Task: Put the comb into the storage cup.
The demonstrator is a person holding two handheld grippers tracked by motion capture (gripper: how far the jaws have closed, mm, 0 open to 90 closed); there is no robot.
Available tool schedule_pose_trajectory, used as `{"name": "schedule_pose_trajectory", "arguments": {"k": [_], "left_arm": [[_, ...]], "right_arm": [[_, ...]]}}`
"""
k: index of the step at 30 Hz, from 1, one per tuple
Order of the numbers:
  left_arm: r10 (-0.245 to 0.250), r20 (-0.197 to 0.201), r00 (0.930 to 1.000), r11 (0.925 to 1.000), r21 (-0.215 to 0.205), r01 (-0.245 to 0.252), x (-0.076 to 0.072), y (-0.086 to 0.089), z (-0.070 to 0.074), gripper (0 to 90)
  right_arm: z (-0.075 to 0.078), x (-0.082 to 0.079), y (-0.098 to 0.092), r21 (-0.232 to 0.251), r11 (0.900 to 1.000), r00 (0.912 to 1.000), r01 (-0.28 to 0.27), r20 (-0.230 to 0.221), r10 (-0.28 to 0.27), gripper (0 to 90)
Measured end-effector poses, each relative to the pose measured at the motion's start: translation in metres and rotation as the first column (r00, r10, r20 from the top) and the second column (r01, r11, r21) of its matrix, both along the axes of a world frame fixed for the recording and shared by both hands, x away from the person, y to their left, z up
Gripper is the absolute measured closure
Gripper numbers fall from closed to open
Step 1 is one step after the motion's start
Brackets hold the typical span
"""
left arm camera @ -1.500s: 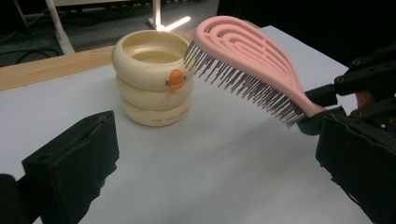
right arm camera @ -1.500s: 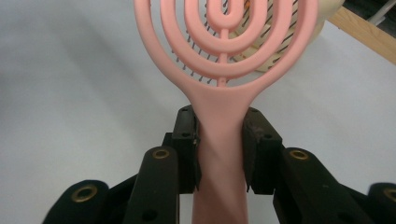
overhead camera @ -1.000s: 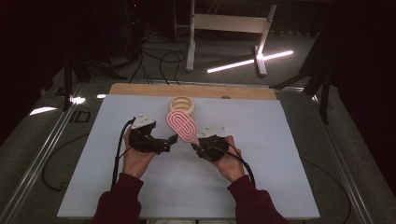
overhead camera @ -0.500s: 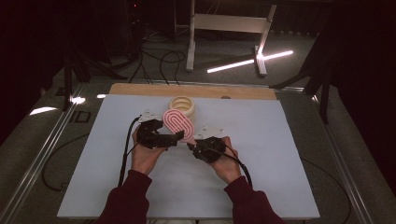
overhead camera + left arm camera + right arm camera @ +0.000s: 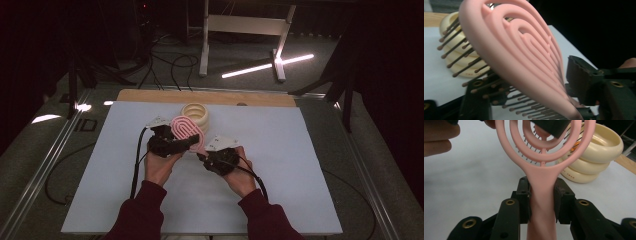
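Near the middle of the table, a bit toward the far side, I've got the pink brush up off the sheet between both tools. My right gripper is pinching the handle, jaws pressed on either side of it, and the handle runs straight up between them in the right gripper view. My left gripper is at the head end: one jaw sits on the bristle side, the other on the ribbed back, and the head runs between them, but I can't tell if they're actually squeezing it or just spread around it. Just past the brush sits the cream ring stack, close behind the head, so not much slack that way. Plenty of bare white sheet to the left, right and toward me. The wooden strip marks the far edge, well clear of both hands.
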State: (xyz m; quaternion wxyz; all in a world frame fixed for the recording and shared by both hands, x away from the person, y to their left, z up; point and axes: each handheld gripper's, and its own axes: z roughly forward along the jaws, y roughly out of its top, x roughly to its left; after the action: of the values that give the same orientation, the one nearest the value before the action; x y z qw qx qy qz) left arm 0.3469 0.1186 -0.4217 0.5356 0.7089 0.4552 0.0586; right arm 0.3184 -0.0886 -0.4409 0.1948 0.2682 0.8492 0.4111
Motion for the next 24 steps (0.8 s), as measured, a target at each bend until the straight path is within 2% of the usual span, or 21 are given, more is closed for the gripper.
{"name": "schedule_pose_trajectory", "arguments": {"k": [5,9,17,24], "left_arm": [[-0.016,-0.005,0.9999,0.9994,-0.03,0.016,0.001,0.001,0.0,50.7],[-0.055,-0.007,0.9984,0.9969,-0.057,0.055,0.0,0.001,0.0,55.9],[-0.099,0.03,0.9947,0.9903,-0.096,0.101,-0.003,-0.002,0.006,62.4],[-0.107,0.065,0.9921,0.9909,-0.074,0.112,-0.005,-0.007,0.014,63.4]], "right_arm": [[-0.001,0.001,0.0,-0.007,1.0,1.0,-0.007,0.0,0.007,70.0],[-0.002,0.002,0.001,-0.013,1.0,1.0,-0.003,-0.001,0.003,69.9],[-0.005,0.004,0.002,-0.02,1.0,1.0,-0.004,0.001,0.004,69.7],[-0.004,0.005,0.001,0.004,1.0,1.0,0.005,0.002,-0.005,67.9]]}}
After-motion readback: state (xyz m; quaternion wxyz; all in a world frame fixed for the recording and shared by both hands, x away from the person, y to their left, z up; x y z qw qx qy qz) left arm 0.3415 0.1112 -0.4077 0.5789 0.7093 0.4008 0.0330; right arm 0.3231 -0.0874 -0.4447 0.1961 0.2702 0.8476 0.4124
